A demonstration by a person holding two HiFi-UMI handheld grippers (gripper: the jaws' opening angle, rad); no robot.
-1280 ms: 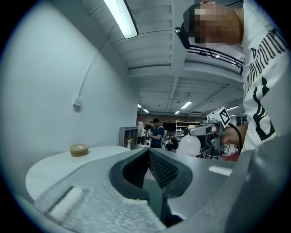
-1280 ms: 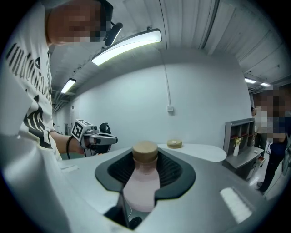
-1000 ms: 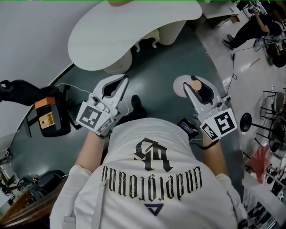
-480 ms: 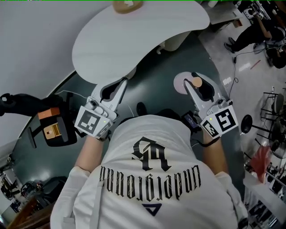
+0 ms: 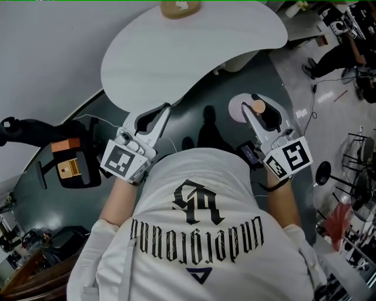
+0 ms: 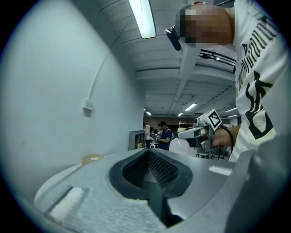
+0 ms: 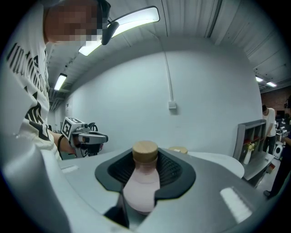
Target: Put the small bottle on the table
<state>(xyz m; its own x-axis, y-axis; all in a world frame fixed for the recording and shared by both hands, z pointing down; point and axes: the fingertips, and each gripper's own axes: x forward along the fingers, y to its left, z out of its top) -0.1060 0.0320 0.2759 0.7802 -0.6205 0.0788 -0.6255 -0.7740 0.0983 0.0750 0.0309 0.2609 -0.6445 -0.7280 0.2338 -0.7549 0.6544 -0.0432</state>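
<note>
The small bottle [image 7: 142, 184] is pale pink with a round wooden cap [image 7: 145, 151]. My right gripper [image 7: 144, 179] is shut on its body and holds it upright in the air. In the head view the bottle [image 5: 238, 109] pokes out of the right gripper [image 5: 256, 109], short of the white table [image 5: 194, 47]. My left gripper [image 5: 167, 107] is shut with nothing in it, its tips at the table's near edge. In the left gripper view its pads [image 6: 157, 166] meet, and the right gripper [image 6: 198, 132] with the bottle [image 6: 179, 146] shows beyond.
A tan round object [image 5: 180, 7] sits at the table's far edge. A black stand with an orange box [image 5: 66, 162] is on the floor to the left. A pale wall [image 7: 173, 91] runs behind the table. People [image 6: 163, 135] and racks stand further off.
The table has come nearer in the head view, as the person steps toward it. Both grippers keep their pose and the bottle stays held.
</note>
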